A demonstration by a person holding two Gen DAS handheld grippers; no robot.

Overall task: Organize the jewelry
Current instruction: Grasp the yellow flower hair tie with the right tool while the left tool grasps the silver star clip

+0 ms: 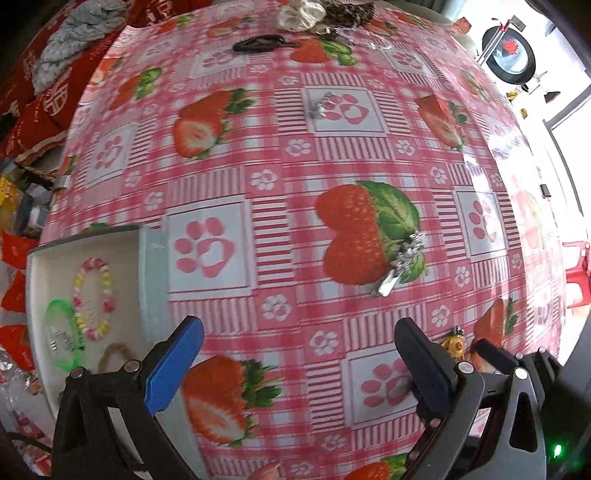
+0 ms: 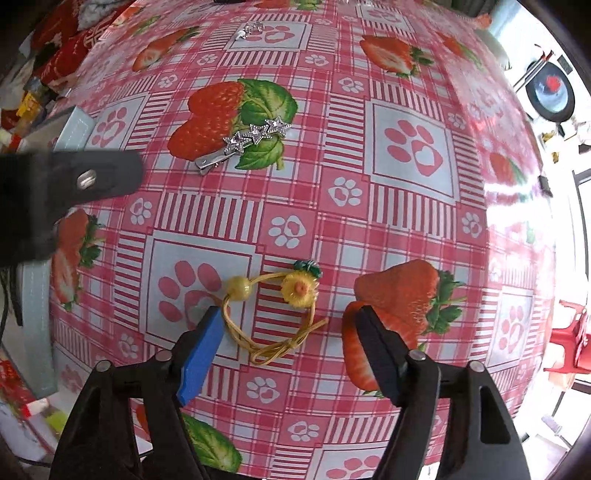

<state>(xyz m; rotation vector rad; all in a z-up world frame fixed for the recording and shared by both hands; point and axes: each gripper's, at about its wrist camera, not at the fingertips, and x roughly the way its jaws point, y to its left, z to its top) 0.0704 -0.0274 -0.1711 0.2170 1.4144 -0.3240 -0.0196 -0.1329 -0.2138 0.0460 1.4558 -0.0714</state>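
Note:
A yellow cord hair tie (image 2: 273,343) with a pineapple charm (image 2: 299,291) and a yellow bead lies on the strawberry tablecloth. My right gripper (image 2: 291,325) points down over it, open, with the cord loop between its jaws. The blue fingertip (image 2: 210,325) is at the loop's left edge; the black one stands clear. A silver star hair clip (image 2: 255,142) (image 1: 402,262) lies further out. My left gripper (image 1: 299,354) hangs open over bare cloth with nothing between its fingers. At its left, the white tray (image 1: 40,280) holds a pastel bead bracelet (image 1: 94,299) and a green bangle (image 1: 62,332).
A small silver piece (image 1: 319,107) and a dark beaded bracelet (image 1: 264,42) lie further back. A pale scrunchie (image 1: 301,14) sits at the far edge. One black finger of my left gripper (image 2: 110,173) reaches in from the left. Red cushions (image 1: 44,110) crowd the table's left side.

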